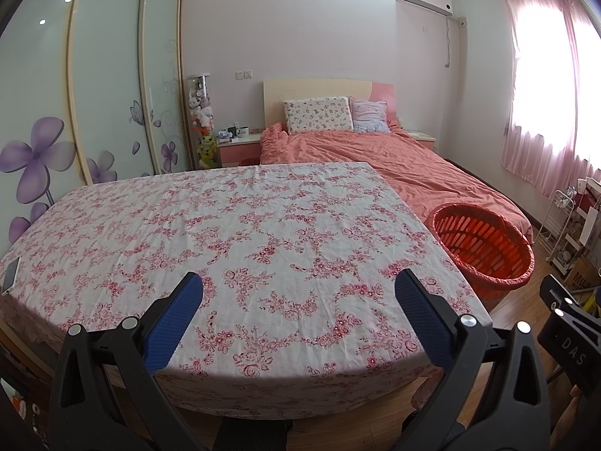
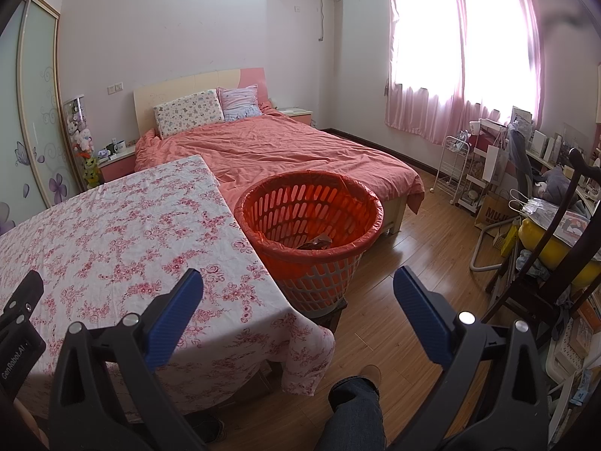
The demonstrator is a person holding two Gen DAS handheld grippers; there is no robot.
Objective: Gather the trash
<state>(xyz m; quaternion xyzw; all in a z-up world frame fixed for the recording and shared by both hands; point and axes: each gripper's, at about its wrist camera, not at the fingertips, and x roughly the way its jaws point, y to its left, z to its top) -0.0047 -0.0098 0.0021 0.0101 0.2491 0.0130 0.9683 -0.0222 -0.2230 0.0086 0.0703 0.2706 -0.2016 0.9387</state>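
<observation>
An orange slatted basket (image 2: pixel 308 221) lined with an orange bag stands on a low stool right of the table; crumpled dark trash (image 2: pixel 315 243) lies inside it. The basket also shows in the left wrist view (image 1: pixel 484 248). The table has a pink floral cloth (image 1: pixel 233 233), also in the right wrist view (image 2: pixel 112 240). My left gripper (image 1: pixel 298 282) is open and empty above the table's near edge. My right gripper (image 2: pixel 298 282) is open and empty, above the table's right corner and the floor in front of the basket.
A white phone (image 1: pixel 10 271) lies at the table's left edge. A bed with a salmon cover (image 2: pixel 278 150) stands behind table and basket. A dark wooden chair (image 2: pixel 544 259) and cluttered shelves stand at the right. The person's leg (image 2: pixel 353 409) is below. Wardrobe doors (image 1: pixel 94 86) stand on the left.
</observation>
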